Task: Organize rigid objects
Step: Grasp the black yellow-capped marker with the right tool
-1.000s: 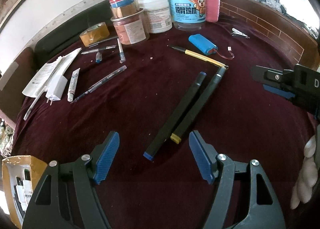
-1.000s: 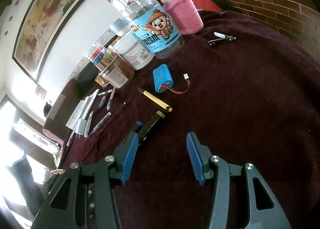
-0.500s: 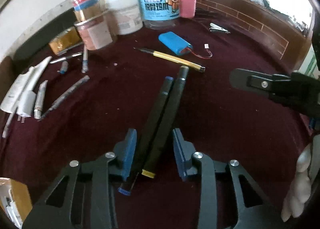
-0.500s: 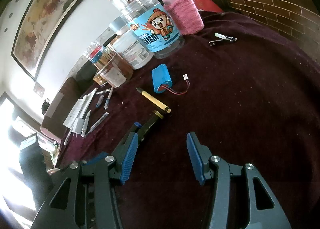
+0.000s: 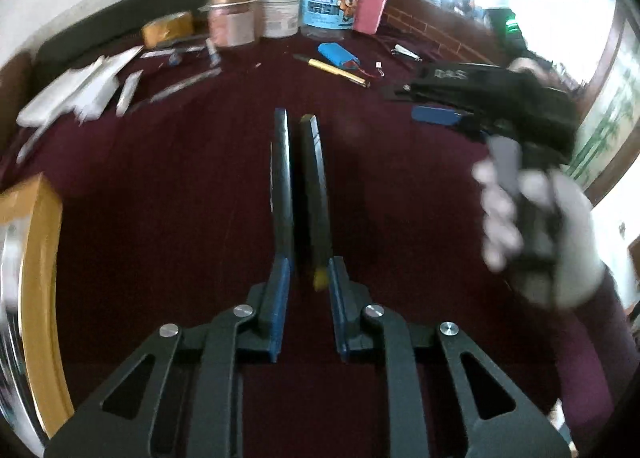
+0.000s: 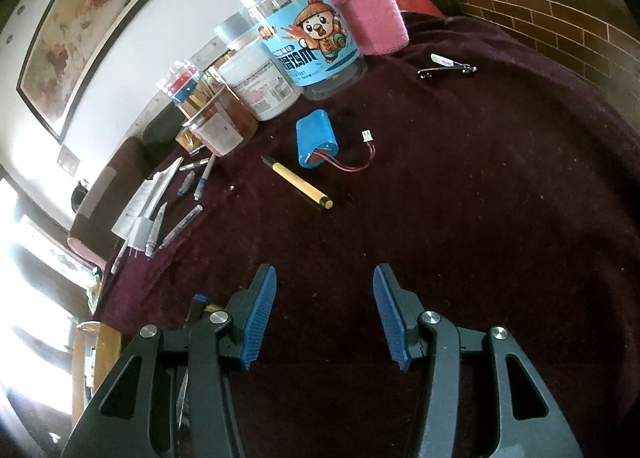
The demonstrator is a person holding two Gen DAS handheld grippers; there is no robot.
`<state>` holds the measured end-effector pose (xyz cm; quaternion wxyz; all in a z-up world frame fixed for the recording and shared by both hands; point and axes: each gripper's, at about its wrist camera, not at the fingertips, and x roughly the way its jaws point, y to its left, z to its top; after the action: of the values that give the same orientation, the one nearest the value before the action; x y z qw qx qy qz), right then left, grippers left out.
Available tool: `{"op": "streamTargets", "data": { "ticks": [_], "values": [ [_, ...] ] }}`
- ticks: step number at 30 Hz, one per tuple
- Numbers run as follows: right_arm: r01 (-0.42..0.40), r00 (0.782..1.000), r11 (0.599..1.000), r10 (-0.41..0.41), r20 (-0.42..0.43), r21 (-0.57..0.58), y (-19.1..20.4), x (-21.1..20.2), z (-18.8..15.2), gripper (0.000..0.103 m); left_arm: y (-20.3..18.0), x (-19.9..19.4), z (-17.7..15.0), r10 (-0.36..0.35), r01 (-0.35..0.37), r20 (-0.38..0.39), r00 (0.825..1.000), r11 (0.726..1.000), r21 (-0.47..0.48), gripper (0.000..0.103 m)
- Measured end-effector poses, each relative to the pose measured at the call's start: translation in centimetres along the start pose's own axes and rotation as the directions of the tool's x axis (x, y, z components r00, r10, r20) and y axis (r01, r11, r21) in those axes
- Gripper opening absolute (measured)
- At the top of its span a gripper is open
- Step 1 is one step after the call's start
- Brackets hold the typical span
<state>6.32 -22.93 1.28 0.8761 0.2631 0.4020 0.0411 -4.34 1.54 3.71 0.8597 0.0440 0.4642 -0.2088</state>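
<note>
- Left claw [image 5: 307, 278]: jaws just closing, now narrow, blue pads clamped on two black markers lying side by side between them.
- Blue-capped marker [image 5: 282, 178] against the left pad, yellow-capped marker [image 5: 314, 182] against the right pad; both barrels pointing away from the camera, raised off the maroon counter [image 5: 180, 198] as far as the blurred left wrist view tells.
- Yellow end cap visible just inside the right pad; blue tip at the far end of the other marker.
- Right claw [image 6: 324, 312]: jaws moderately wide, nothing between the blue pads, hovering over bare maroon cloth.
- From the left wrist view, right claw [image 5: 436, 114] seen side-on at upper right, gripped by a white-gloved hand [image 5: 532, 234] with a maroon sleeve behind.
- Yellow pen [image 6: 298, 183] lying on the counter ahead of the right claw, just beside a blue battery pack [image 6: 317, 138] with red wires and a white plug.
- Nail clipper [image 6: 446, 68] further back to the right, well apart from the pen.
- Row of jars at the rear: big clear jar with a cartoon label [image 6: 308, 42], white tub [image 6: 260, 84], pink-sleeved bottle [image 6: 368, 14], brown cup [image 6: 218, 130].
- Loose pens, a white plug and paper [image 6: 154, 194] scattered on the left of the counter.
- Yellowish box [image 5: 40, 258] at the left edge near the left claw; contents not readable.
</note>
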Motion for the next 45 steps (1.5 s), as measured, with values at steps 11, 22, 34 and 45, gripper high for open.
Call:
{"op": "streamTargets", "data": {
  "ticks": [11,22,34,45],
  "values": [
    [-0.111,0.988,0.986,0.096,-0.123,-0.122,4.5,0.4,-3.9,0.045,3.2,-6.8,-4.5,0.220,-0.187,0.150,0.964,0.960,-0.209,0.053],
    [0.002,0.987,0.922,-0.065,-0.149,-0.388,10.6,0.9,-8.6,0.037,2.8,-6.0,-5.8,0.321,-0.299,0.127,0.939,0.940,-0.164,0.060],
    [0.199,0.969,0.835,-0.246,-0.024,-0.512,12.7,2.1,-9.2,0.035,3.3,-2.5,-6.1,0.313,-0.305,0.022,0.950,0.937,-0.170,0.059],
    [0.207,0.970,0.848,-0.243,-0.011,-0.488,12.2,1.9,-9.0,0.017,3.7,-1.6,-5.9,0.290,-0.285,-0.002,0.957,0.940,-0.190,0.070]
  ]
}}
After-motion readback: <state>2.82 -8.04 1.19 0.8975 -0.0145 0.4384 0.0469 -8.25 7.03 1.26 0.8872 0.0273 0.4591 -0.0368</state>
